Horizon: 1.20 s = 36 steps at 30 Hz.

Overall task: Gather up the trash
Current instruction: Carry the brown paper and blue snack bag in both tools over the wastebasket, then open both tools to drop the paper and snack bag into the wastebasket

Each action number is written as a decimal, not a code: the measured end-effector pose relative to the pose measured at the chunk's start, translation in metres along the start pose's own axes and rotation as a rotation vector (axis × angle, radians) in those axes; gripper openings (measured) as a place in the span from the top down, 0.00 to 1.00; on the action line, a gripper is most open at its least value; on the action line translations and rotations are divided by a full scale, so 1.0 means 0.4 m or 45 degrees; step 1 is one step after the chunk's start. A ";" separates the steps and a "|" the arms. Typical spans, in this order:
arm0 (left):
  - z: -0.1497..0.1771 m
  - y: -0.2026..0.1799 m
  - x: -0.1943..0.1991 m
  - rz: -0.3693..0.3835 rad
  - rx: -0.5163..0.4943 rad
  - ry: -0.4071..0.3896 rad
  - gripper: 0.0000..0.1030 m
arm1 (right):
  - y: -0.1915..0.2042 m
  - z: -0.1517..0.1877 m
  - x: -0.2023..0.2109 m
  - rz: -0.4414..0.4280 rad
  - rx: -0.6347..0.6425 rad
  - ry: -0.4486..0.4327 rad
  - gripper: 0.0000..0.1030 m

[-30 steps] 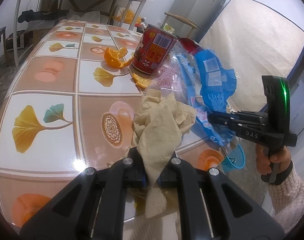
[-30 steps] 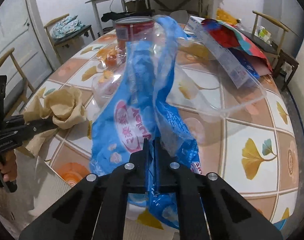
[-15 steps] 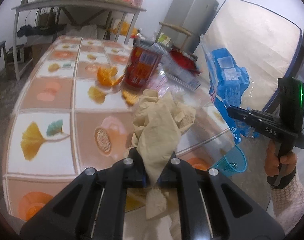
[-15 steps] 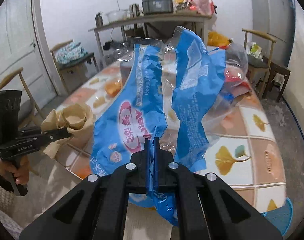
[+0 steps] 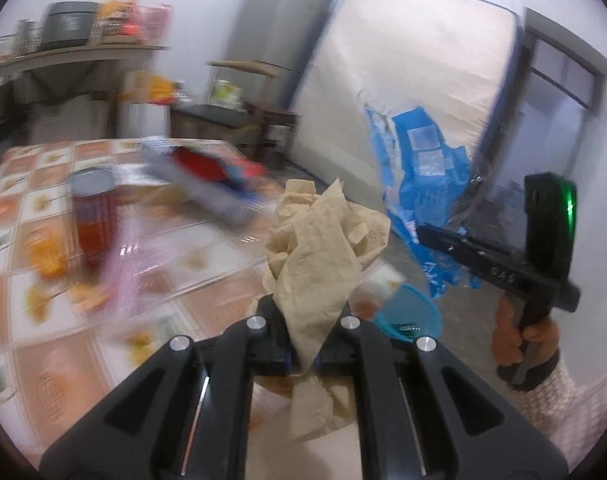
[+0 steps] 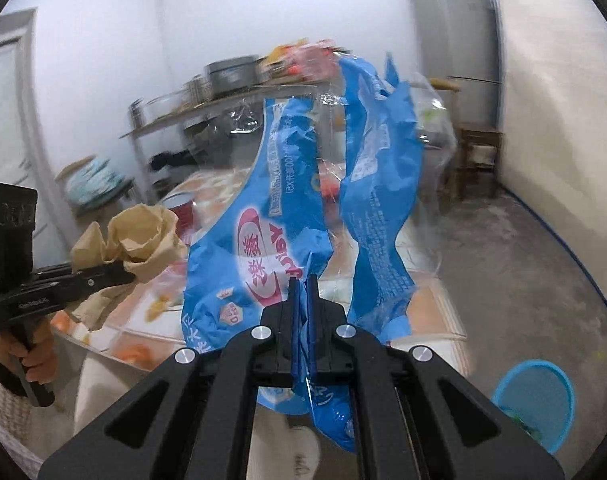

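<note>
The left gripper [image 5: 305, 320] has its fingers pinched tight on a crumpled tan paper napkin [image 5: 319, 248], which stands up from the jaws and hangs below them. The right gripper [image 6: 302, 286] is clamped on a blue plastic snack bag [image 6: 271, 240] that rises above it, partly clear film. In the left wrist view the right gripper [image 5: 427, 234] sits at three o'clock, the bag [image 5: 419, 184] at one to two o'clock. On the tiled table [image 5: 207, 240] at nine o'clock stands a red can [image 5: 93, 216], its contents hidden by blur, with orange peel [image 5: 49, 260] beside it. A blue waste basket [image 6: 537, 402] stands on the floor at four o'clock in the right wrist view; something small and green lies inside.
</note>
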<state>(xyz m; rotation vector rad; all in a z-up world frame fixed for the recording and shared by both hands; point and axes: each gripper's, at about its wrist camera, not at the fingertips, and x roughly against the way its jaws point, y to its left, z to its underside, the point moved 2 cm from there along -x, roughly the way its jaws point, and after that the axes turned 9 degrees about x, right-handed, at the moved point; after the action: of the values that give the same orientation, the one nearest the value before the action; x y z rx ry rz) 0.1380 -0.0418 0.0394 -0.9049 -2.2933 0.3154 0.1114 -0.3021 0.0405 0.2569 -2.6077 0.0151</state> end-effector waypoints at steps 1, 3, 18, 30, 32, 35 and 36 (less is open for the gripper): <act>-0.013 -0.037 -0.039 0.052 -0.019 0.030 0.95 | -0.035 0.012 0.017 0.037 -0.033 -0.003 0.96; -0.026 -0.101 -0.103 0.119 -0.066 0.071 0.95 | -0.109 0.042 0.052 0.119 -0.100 -0.004 0.96; 0.082 -0.543 -0.740 0.384 -0.187 0.557 0.95 | -0.634 0.441 0.125 0.528 -0.668 0.221 0.96; 0.374 -0.520 -1.295 0.131 0.078 1.078 0.95 | -0.871 0.745 -0.191 0.299 -1.086 0.590 0.96; 0.411 -0.476 -1.375 0.086 0.187 1.163 0.94 | -0.904 0.781 -0.219 0.292 -1.131 0.616 0.96; 0.441 -0.433 -1.436 0.039 0.271 1.226 0.93 | -0.939 0.810 -0.262 0.277 -1.170 0.641 0.96; 0.445 -0.423 -1.447 0.027 0.281 1.235 0.90 | -0.953 0.815 -0.273 0.273 -1.171 0.651 0.96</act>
<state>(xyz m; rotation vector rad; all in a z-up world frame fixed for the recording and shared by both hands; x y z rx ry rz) 0.2553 -0.5572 -0.3012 -0.7359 -1.3269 0.0903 0.1136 -0.6763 -0.3108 -0.3173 -1.8784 -0.8894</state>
